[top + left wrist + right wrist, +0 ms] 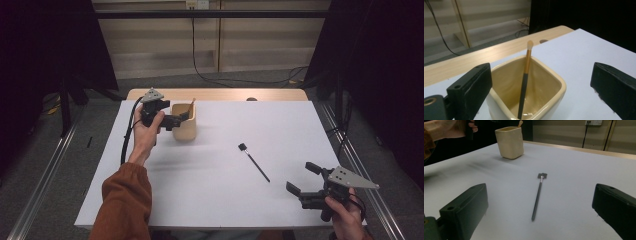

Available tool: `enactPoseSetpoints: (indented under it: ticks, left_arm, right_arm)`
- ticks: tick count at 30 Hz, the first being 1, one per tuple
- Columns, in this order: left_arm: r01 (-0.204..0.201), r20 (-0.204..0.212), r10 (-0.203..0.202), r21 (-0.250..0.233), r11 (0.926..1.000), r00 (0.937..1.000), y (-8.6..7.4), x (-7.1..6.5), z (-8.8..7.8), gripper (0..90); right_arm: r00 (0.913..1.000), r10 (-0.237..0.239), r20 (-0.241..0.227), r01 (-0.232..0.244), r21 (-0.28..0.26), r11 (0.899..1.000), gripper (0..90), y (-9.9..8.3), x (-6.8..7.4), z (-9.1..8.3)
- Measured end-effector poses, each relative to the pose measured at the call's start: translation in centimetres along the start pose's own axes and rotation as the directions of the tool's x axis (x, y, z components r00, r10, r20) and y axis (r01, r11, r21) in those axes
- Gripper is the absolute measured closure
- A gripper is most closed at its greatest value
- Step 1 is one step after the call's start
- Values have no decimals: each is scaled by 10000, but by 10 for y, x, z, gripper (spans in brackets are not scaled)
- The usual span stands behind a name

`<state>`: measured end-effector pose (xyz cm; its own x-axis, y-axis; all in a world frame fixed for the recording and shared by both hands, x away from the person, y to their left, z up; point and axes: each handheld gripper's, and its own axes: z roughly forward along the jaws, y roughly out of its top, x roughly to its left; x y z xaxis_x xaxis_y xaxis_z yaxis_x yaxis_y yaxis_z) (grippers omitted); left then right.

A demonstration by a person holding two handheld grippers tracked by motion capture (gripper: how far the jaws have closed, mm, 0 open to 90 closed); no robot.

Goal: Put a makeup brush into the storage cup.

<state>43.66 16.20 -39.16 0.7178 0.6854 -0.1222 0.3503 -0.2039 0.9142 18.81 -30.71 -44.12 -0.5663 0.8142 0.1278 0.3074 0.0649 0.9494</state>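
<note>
A cream square cup (pixel 185 129) (pixel 550 76) (pixel 509 142) stands on the white table top at the far left. A makeup brush (pixel 525 80) (pixel 191 105) (pixel 520 123) with a black and gold handle and a pale tip leans inside it. My left gripper (pixel 179 120) (pixel 541 67) is open at the cup's rim, its jaws either side of the cup mouth and gripping nothing. A thin black brush (pixel 254 161) (pixel 537 195) lies flat on the table at centre right. My right gripper (pixel 303 178) (pixel 540 187) stands open near the front right corner, pointing at that brush from a short way off.
A white sheet (pixel 225 195) covers the table, with a strip of bare wood (pixel 220 94) at its far edge. The left gripper's black cable (pixel 126 142) trails down the table's left side. Dark curtains stand on both sides.
</note>
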Motion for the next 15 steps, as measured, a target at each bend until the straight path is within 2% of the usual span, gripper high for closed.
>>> enactPoseSetpoints:
  ticks: [5, 12, 15]
  left_arm:
    - [144, -92, -147, -340, 9993, 9998, -3, -5, -11, 36]
    - [161, -124, -168, -544, 9984, 9998, -17, -13, -20, 27]
    - [76, -349, -100, -664, 9978, 9993, -23, -17, -25, 24]
  right_arm:
    - [10000, -2, 20, 2, 3, 10000, 0, 0, 0, 0]
    - [10000, -33, 8, 32, 20, 10000, 0, 0, 0, 1]
    - [10000, -25, 5, 25, 38, 10000, 0, 0, 0, 1]
